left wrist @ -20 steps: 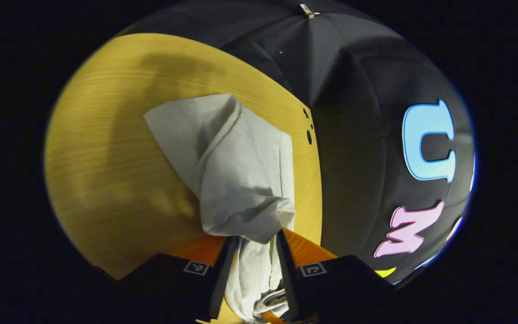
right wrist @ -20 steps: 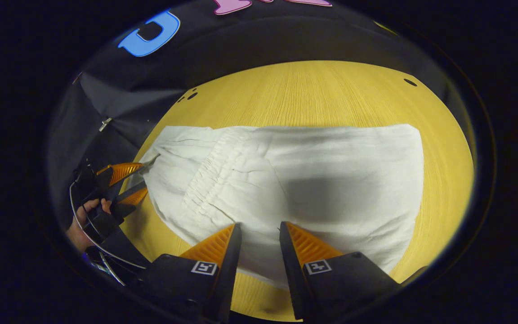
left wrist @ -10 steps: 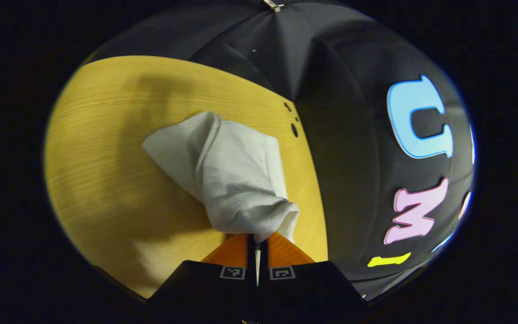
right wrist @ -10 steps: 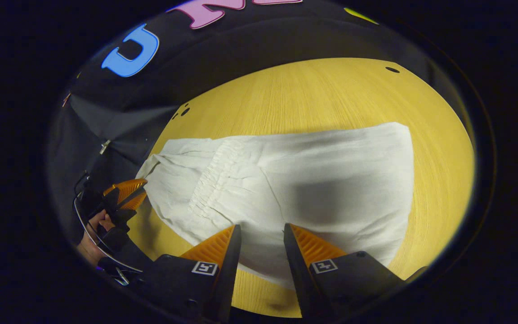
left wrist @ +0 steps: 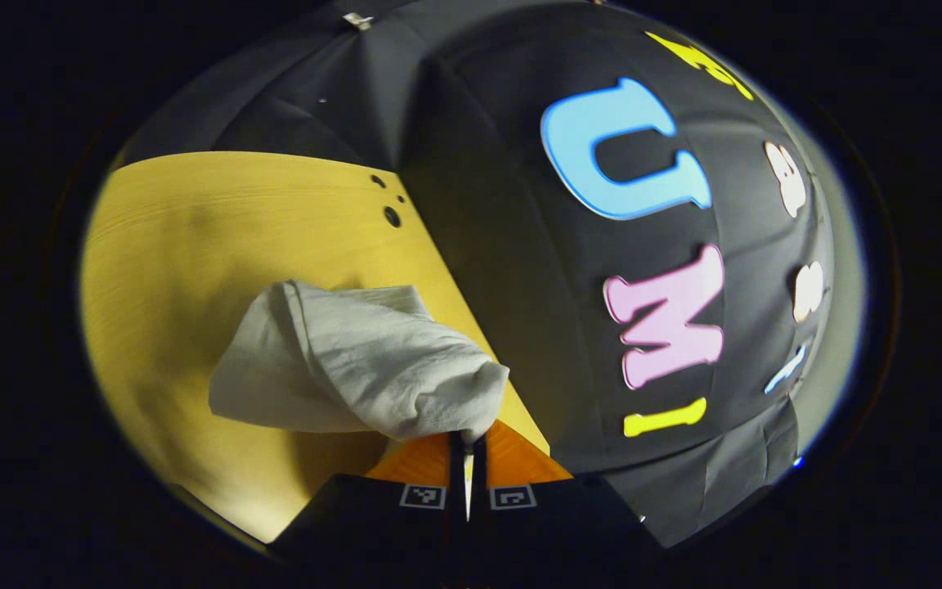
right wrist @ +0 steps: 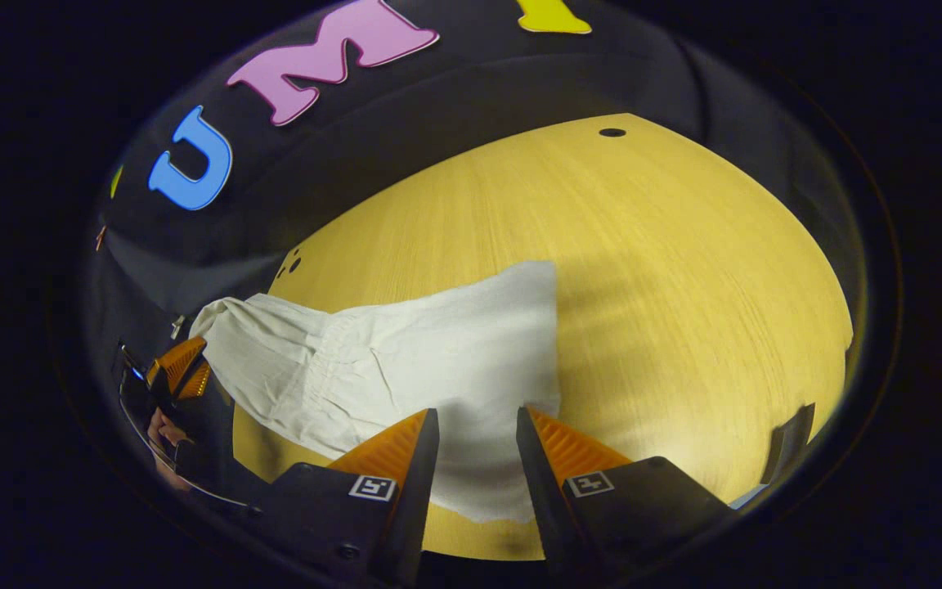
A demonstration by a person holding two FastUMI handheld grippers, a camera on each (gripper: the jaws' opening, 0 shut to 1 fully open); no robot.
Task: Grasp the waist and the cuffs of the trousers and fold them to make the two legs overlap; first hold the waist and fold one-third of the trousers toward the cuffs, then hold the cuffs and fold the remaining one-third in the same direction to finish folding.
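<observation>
White trousers [right wrist: 438, 368] lie folded on the yellow wooden table [right wrist: 684, 286]; their gathered waistband [right wrist: 340, 364] is near the left end. In the left gripper view my left gripper [left wrist: 468, 446] is shut on a bunched corner of the trousers [left wrist: 356, 368], which hangs lifted off the table [left wrist: 193, 245]. In the right gripper view the left gripper [right wrist: 181, 372] shows at the far left, pinching that end. My right gripper [right wrist: 477, 433] is open, and its fingers straddle the near edge of the cloth without pressing on it.
The booth's black cloth wall [left wrist: 520, 245] stands close behind the table's edge. Small dark holes [left wrist: 392, 217] mark the table's corner, and another hole [right wrist: 612, 132] lies at the far side. A hand [right wrist: 162, 425] holds the left gripper. A dark object [right wrist: 783, 442] sits at the right edge.
The left gripper has shut on the trousers' end, lifted it and swung left. In the right gripper view the cloth has drawn in to the left, baring more table on the right.
</observation>
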